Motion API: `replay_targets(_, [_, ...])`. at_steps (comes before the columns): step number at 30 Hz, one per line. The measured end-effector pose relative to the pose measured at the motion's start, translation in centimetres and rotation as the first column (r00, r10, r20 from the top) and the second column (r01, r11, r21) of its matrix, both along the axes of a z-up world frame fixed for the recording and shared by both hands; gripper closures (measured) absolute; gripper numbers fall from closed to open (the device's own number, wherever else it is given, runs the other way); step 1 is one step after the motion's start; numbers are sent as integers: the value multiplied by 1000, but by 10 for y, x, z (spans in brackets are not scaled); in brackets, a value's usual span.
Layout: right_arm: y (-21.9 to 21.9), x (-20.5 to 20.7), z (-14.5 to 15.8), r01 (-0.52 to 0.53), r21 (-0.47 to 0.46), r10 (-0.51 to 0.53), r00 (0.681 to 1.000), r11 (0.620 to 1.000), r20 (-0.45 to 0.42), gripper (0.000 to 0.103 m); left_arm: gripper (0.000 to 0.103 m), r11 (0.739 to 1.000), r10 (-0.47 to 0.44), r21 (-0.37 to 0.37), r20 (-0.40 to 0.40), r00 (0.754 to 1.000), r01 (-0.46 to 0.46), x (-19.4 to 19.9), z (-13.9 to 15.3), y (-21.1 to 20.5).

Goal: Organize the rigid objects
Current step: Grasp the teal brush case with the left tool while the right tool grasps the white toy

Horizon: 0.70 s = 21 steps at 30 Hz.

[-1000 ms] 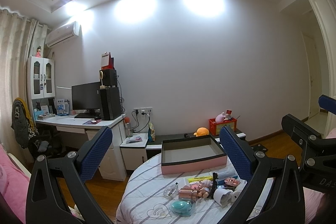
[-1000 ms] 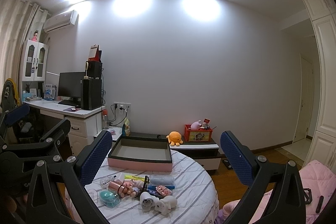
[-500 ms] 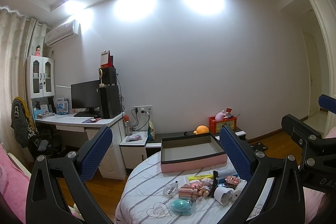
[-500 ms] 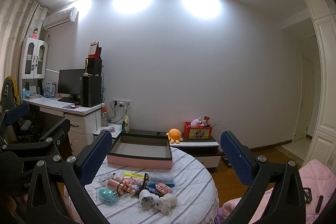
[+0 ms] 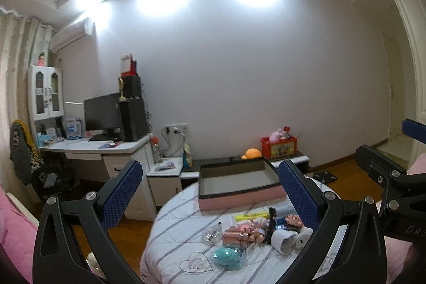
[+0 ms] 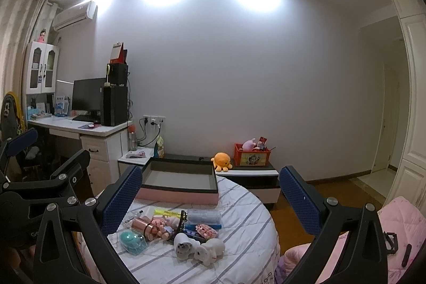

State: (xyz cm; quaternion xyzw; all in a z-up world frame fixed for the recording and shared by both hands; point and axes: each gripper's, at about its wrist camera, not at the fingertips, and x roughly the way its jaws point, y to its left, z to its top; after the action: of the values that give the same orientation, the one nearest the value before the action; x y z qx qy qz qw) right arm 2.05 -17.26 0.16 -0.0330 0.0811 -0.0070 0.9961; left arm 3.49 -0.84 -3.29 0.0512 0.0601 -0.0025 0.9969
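Observation:
A round table with a striped cloth (image 6: 239, 204) holds an empty pink box with a dark rim (image 6: 181, 184), also in the left wrist view (image 5: 237, 185). In front of it lies a pile of small objects: a teal egg-shaped case (image 6: 131, 240), a rose-gold bottle (image 6: 142, 225), a yellow highlighter (image 6: 166, 212), a clear pencil case (image 6: 203, 217), a pink hair clip (image 6: 206, 229) and white figurines (image 6: 197, 248). My left gripper (image 5: 210, 193) and right gripper (image 6: 210, 196) are both open and empty, held above and short of the pile.
A white desk (image 6: 80, 128) with a monitor and speakers stands at the left. A low cabinet (image 6: 247, 172) behind the table carries an orange plush and a red crate. Pink bedding (image 6: 394, 225) lies at the right. Wooden floor surrounds the table.
Both views have tilted slightly downward and the table with the pile now sits a little higher and closer in frame. Both grippers stay open.

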Motion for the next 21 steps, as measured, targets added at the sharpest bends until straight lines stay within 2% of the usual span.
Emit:
replay_targets(5, [-12,28,-31,23,-13,-24,994,1000,-104,0,0,1000,-5,16,-100,995,7,28,-35,7])
replay_targets(11, [-36,64,-84,29,5,-27,968,1000,-249,0,0,1000,15,16,-281,960,-11,68,-96,21])
replay_targets(16, [-49,88,-128,14,15,-7,932,1000,-364,0,0,998,-57,-25,-429,901,51,97,-147,13])
replay_targets(18, [-52,96,-142,11,19,-2,916,1000,-402,0,0,998,-56,-22,-484,873,52,110,-166,7])
replay_targets(21, [-58,109,-165,1,39,17,889,999,-457,0,0,999,-49,-8,-535,843,53,130,-190,0])
